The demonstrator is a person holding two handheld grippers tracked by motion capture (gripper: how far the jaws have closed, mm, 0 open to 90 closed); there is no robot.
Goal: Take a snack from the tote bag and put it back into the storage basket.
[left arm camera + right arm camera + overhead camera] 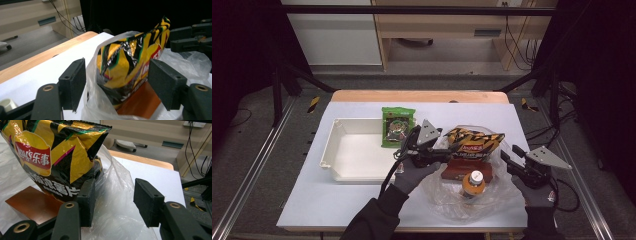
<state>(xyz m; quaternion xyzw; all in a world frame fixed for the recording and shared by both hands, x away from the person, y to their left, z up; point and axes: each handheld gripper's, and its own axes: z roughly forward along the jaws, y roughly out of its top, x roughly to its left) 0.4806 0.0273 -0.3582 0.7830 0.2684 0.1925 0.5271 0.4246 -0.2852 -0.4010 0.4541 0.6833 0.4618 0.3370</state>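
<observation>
I've got the yellow-and-black crisp packet (474, 142) sitting in the clear plastic bag (447, 197) beside the orange-capped bottle (473, 183), both my left gripper (447, 150) and right gripper (507, 161) released, while the green snack packet (397, 126) waits by the white tray (332, 145).

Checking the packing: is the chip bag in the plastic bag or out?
In: the chip bag stands inside the clear plastic bag, whose film wraps its lower half.

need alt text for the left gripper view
A yellow-and-black chip bag stands in a clear plastic bag between the left gripper's open black jaws, on a white table.
</observation>
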